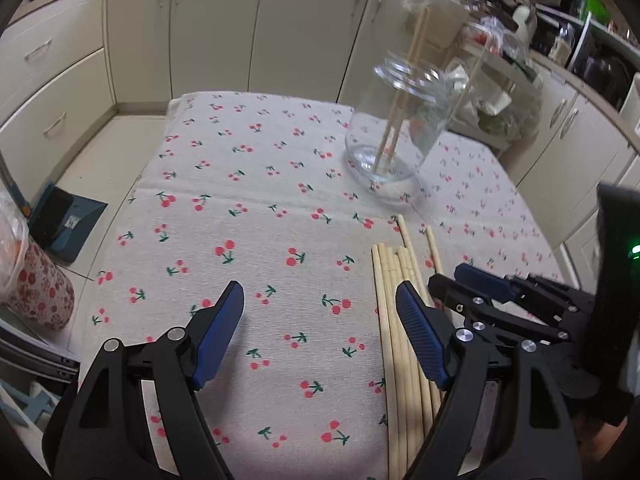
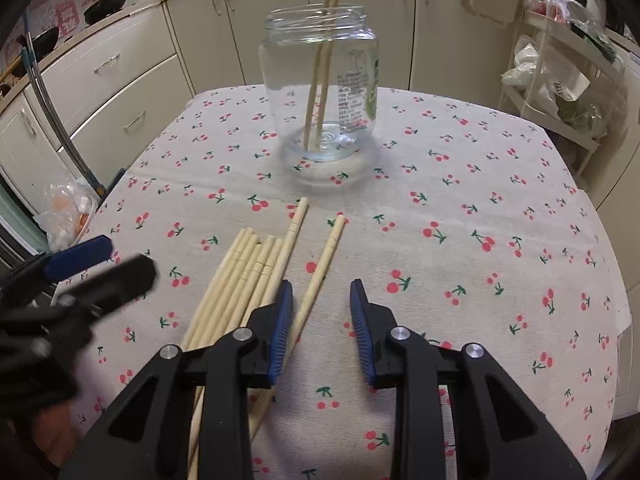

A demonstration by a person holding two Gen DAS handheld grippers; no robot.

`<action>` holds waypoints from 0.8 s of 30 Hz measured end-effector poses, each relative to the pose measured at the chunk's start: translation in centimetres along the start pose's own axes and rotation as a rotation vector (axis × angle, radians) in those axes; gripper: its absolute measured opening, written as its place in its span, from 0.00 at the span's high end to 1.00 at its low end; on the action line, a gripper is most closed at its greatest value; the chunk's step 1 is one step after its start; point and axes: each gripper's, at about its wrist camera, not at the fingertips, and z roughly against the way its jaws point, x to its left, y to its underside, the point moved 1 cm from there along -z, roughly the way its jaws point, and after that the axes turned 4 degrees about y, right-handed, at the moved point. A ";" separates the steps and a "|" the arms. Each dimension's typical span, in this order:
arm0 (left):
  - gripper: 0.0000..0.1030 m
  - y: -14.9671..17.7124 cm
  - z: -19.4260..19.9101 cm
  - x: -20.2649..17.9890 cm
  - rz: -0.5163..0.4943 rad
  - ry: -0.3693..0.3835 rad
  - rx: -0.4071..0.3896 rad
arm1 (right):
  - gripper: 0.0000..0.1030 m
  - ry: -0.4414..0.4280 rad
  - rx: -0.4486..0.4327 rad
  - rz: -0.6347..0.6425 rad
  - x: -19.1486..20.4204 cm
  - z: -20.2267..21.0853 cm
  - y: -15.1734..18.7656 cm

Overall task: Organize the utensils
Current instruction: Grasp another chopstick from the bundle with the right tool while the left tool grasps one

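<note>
On the cherry-print surface [image 2: 460,184], a single chopstick [image 2: 320,272] lies lengthwise between the open, empty right gripper [image 2: 320,312] fingers, pointing far toward the jar [image 2: 320,92]; the left gripper [image 1: 320,316], wide open, hovers left of the bundle [image 2: 244,284].

one glass jar [image 2: 320,92] stands at twelve o'clock, with two chopsticks in the jar [image 2: 320,80]. on the table [image 2: 460,260], about seven loose chopsticks [image 2: 256,276] lie at seven o'clock, though the bundle overlaps, so the count is unsure. two hand-held grippers show, left hand-held gripper [image 1: 320,320] and right hand-held gripper [image 2: 320,320].
</note>
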 end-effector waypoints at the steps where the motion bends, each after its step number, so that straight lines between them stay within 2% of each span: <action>1: 0.28 0.0 -0.3 -0.2 -0.006 -0.004 0.013 | 0.75 0.006 -0.001 0.009 0.1 0.0 -0.1; 6: 0.28 0.2 -1.3 -1.0 -0.056 -0.036 0.055 | 0.88 0.020 0.011 0.024 -1.3 0.4 0.4; 11: 0.28 0.6 -2.1 -1.7 -0.111 -0.086 0.079 | 0.88 0.009 0.008 0.005 -3.0 0.9 1.2; 19: 0.28 0.5 -2.8 -2.6 -0.155 -0.158 0.115 | 0.88 -0.058 -0.004 -0.021 -3.0 0.9 1.1; 21: 0.32 0.4 -3.0 -3.1 -0.168 -0.159 0.108 | 0.88 -0.067 0.000 -0.026 -3.1 0.8 1.1; 23: 0.46 0.0 -3.1 -3.3 -0.166 -0.157 0.110 | 0.88 -0.075 0.005 -0.037 -3.4 0.9 1.1; 24: 0.48 0.0 -3.0 -3.3 -0.166 -0.158 0.110 | 0.88 -0.077 0.007 -0.040 -3.5 0.9 1.1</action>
